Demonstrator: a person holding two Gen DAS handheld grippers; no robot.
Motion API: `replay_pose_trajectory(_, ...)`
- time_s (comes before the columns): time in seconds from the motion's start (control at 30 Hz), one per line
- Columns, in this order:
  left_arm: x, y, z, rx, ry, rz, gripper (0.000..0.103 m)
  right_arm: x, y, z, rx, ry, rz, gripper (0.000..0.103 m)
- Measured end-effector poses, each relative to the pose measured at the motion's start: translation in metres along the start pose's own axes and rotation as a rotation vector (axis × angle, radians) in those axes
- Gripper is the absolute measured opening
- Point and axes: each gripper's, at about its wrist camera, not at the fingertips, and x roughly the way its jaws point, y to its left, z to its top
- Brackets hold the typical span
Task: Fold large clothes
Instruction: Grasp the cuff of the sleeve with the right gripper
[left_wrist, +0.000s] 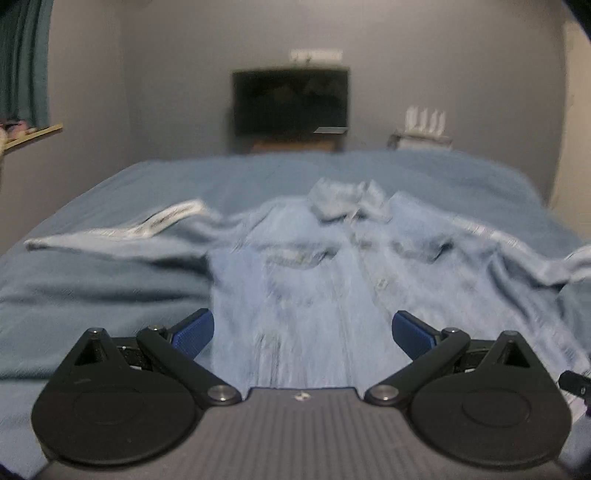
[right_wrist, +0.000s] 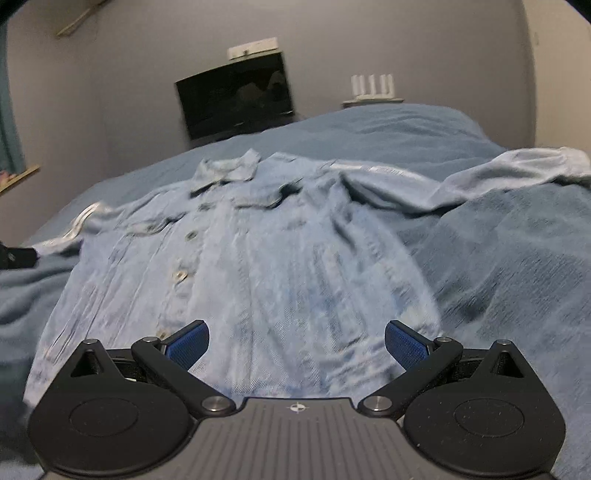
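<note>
Your left gripper hangs over the hem end of the shirt, fingers spread wide, nothing between the blue pads. Fabric fills the whole gap between them; whether the tips touch it you cannot tell from this angle, and the frame is smeared.

Right gripper: same posture, fingers spread, empty, poised over the lower right panel of the shirt. The shirt's side edge runs just outside the right finger.

The shirt lies front up on the blue bedspread, buttoned placket running straight ahead from between the left fingers. Probably laid flat like this so both hem corners can be taken at once and carried toward the collar.

Beyond the fingers: chest pockets, then the collar at the far end. Left sleeve is flung outward, cuff showing pale lining. Right sleeve trails off far right, rumpled. Both sleeves look unfolded; judged an early stage.

In the way: the splayed sleeves, which likely need tucking in before any lengthwise fold, and wrinkles in the bedspread beside the left finger.

Farthest: dark television against the wall, a white router to its right, curtain far left.
</note>
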Motion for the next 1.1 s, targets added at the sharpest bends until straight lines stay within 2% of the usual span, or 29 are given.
replay_pose_trajectory(0.07, 0.011, 0.004, -0.002, 0.025, -0.005, -0.013, 0.103, 0.001, -0.006, 0.010, 0.013, -0.026, -0.043, 0.103)
replay_pose_trajectory(0.13, 0.023, 0.008, -0.005, 0.054, 0.019, 0.017, 0.103, 0.003, -0.015, 0.023, 0.030, -0.048, -0.072, 0.103)
replay_pose_trajectory(0.27, 0.047, 0.007, -0.038, 0.119, 0.101, 0.019, 0.103, 0.008, -0.045, 0.055, 0.079, -0.063, -0.098, 0.103)
replay_pose_trajectory(0.37, 0.058, 0.003, -0.055, 0.170, 0.152, 0.002, 0.103, 0.017, -0.079, 0.079, 0.144, -0.049, -0.134, 0.103)
replay_pose_trajectory(0.5, 0.059, -0.004, -0.062, 0.229, 0.145, -0.023, 0.103, 0.033, -0.133, 0.101, 0.281, -0.029, -0.170, 0.101)
replay_pose_trajectory(0.63, 0.061, -0.003, -0.061, 0.167, 0.145, -0.077, 0.103, 0.051, -0.175, 0.119, 0.339, 0.000, -0.213, 0.083)
replay_pose_trajectory(0.67, 0.064, 0.000, -0.061, 0.130, 0.162, -0.094, 0.103, 0.055, -0.182, 0.122, 0.356, -0.005, -0.220, 0.081)
replay_pose_trajectory(0.77, 0.073, 0.004, -0.061, 0.069, 0.207, -0.114, 0.103, 0.065, -0.206, 0.126, 0.438, -0.046, -0.223, 0.065)
replay_pose_trajectory(0.93, 0.077, 0.004, -0.063, 0.087, 0.215, -0.086, 0.103, 0.084, -0.244, 0.130, 0.543, -0.089, -0.236, 0.032)
replay_pose_trajectory(1.1, 0.080, 0.003, -0.063, 0.073, 0.229, -0.091, 0.103, 0.085, -0.279, 0.123, 0.651, -0.154, -0.296, 0.027)
